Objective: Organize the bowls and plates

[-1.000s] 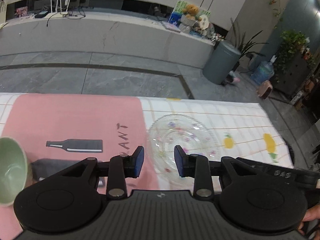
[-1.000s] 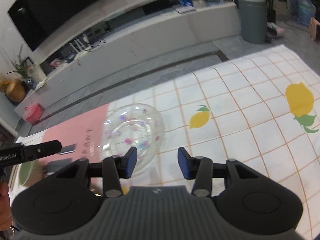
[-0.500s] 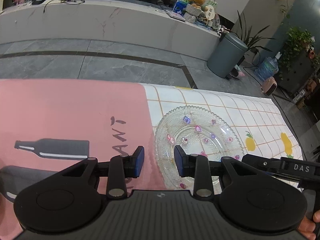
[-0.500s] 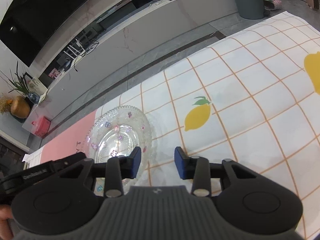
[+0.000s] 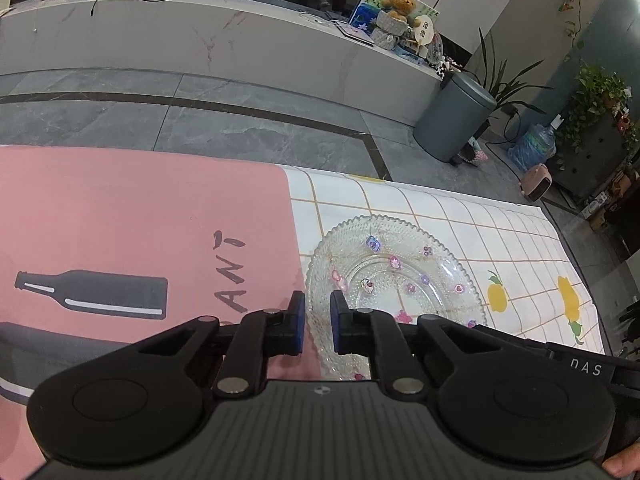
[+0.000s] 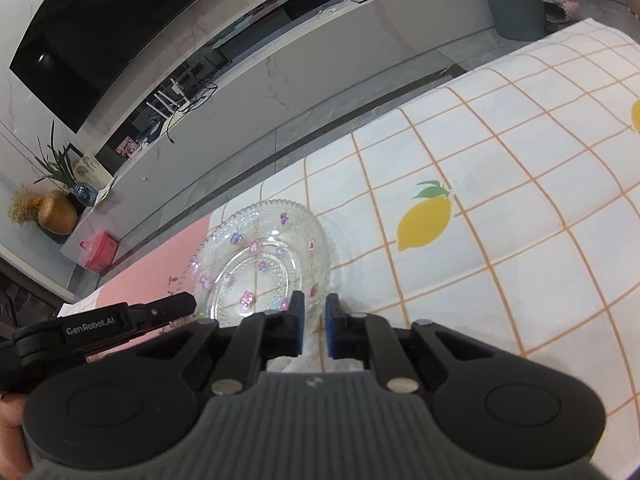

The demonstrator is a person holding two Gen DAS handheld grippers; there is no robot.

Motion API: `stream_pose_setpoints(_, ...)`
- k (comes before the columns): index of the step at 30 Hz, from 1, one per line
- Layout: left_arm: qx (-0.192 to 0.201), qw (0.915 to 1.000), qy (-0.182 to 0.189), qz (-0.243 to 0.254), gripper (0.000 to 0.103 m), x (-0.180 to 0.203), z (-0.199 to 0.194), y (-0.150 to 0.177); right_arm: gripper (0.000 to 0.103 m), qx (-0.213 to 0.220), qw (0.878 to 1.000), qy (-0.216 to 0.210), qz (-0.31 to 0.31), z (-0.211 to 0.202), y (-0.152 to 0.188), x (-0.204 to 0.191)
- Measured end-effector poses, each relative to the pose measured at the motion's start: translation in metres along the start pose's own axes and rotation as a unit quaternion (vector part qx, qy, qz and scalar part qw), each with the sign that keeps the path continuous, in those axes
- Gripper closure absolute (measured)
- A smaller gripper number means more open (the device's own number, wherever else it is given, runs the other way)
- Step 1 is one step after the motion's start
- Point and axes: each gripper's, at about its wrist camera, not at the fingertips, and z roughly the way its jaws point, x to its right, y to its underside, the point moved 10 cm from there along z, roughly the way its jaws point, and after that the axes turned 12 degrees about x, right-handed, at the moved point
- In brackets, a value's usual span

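Observation:
A clear glass plate [image 5: 394, 276] with small flower marks and a beaded rim lies on the lemon-print tablecloth, its left edge over the pink mat; it also shows in the right wrist view [image 6: 264, 264]. My left gripper [image 5: 318, 326] straddles the plate's left rim with a narrow gap between its blue pads. My right gripper [image 6: 314, 328] straddles the plate's right rim, its pads likewise close together. Whether either pair of pads presses the rim is unclear. The left gripper's body [image 6: 120, 320] shows in the right wrist view beside the plate.
A pink mat [image 5: 140, 232] with a black bottle print covers the table's left part. The white checked tablecloth [image 6: 500, 220] with lemons spreads to the right. The table's far edge drops to a grey floor with a grey bin [image 5: 452, 120].
Both grippers have moved in on the plate and narrowed their jaws around its opposite rims. The green bowl seen at the left a second ago is out of view.

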Motion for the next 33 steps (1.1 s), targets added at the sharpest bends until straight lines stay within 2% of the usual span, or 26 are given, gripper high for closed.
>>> stream_pose_setpoints(7, 0.015, 0.9998, 0.005, 0.008, 0.09, 0.007, -0.019, -0.011, 0.095, 0.003, 1.0, -0.006, 0.005, -0.01, -0.008, -0.007)
stream_pose_setpoints(13, 0.04, 0.9991, -0.001, 0.012, 0.091, 0.02, -0.055, -0.028, 0.095, 0.015, 0.999, -0.029, 0.007, -0.033, -0.018, -0.025)
stream_pose_setpoints(23, 0.071, 0.9968, -0.014, 0.034, 0.091, 0.045, -0.14, -0.038, 0.095, 0.03, 0.997, -0.059, 0.027, -0.1, -0.017, -0.063)
stream_pose_setpoints(33, 0.095, 0.9952, -0.015, 0.019, 0.091, 0.051, -0.241, -0.015, 0.094, 0.03, 0.994, -0.099, 0.026, -0.185, 0.021, -0.104)
